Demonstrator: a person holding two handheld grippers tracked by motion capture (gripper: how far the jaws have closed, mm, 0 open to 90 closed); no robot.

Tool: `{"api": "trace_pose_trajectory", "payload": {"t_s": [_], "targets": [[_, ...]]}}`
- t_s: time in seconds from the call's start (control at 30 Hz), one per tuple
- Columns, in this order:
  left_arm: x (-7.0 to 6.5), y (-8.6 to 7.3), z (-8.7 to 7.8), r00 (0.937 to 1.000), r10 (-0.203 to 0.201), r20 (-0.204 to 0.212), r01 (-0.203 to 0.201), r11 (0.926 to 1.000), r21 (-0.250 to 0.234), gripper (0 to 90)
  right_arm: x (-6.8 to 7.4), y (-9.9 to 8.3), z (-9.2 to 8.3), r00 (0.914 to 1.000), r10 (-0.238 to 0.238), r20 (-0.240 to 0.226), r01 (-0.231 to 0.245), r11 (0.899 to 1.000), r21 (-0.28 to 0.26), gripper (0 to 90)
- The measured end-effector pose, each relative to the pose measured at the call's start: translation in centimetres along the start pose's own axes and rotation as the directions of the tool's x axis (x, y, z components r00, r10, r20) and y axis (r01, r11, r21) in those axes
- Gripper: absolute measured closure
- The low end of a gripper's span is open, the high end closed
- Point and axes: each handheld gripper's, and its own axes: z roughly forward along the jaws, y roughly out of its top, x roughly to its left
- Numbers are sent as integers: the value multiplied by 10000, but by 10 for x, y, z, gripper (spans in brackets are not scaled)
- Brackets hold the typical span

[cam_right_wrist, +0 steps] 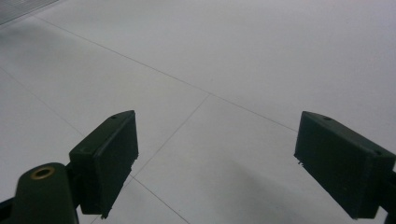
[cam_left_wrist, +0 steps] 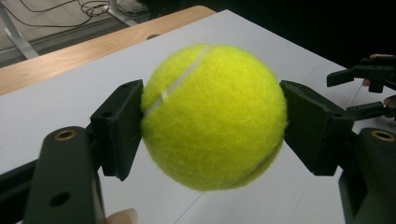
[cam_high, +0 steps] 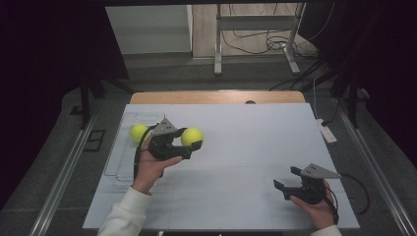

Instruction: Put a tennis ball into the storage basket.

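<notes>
Nearest the person, the right tool point(cam_high: 286, 178) sits low over the front right part of the white desk point(cam_high: 246, 147), held in a hand at the desk's near edge. Its jaws stand spread wide, with only bare desk surface between them in the right gripper view, where thin seam lines cross the white top.

Farther in and to the left, the left tool point(cam_high: 189, 142) is raised off the desk in the person's left hand point(cam_high: 150, 169), whose white sleeve point(cam_high: 123, 214) comes in from the bottom edge. This tool is pinching a yellow tennis ball point(cam_left_wrist: 214, 116): in the left gripper view both black pads press into the felt on opposite sides, and the ball hangs clear of the surface below it.

Just behind that tool, a second tennis ball point(cam_high: 138, 132) lies in what seems to be a clear shallow tray point(cam_high: 114, 160) along the desk's left side; its rim is faint. Beyond the white top runs a strip of bare wood point(cam_high: 216, 97).
</notes>
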Motion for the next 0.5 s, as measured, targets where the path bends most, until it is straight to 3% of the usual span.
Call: {"api": "trace_pose_trajectory", "payload": {"t_s": [0.5], "targets": [[8, -1, -11, 9995, -182, -259, 178, 9997, -164, 270, 0, 0, 0, 10000, -23, -18, 23, 10000, -3, 136]]}}
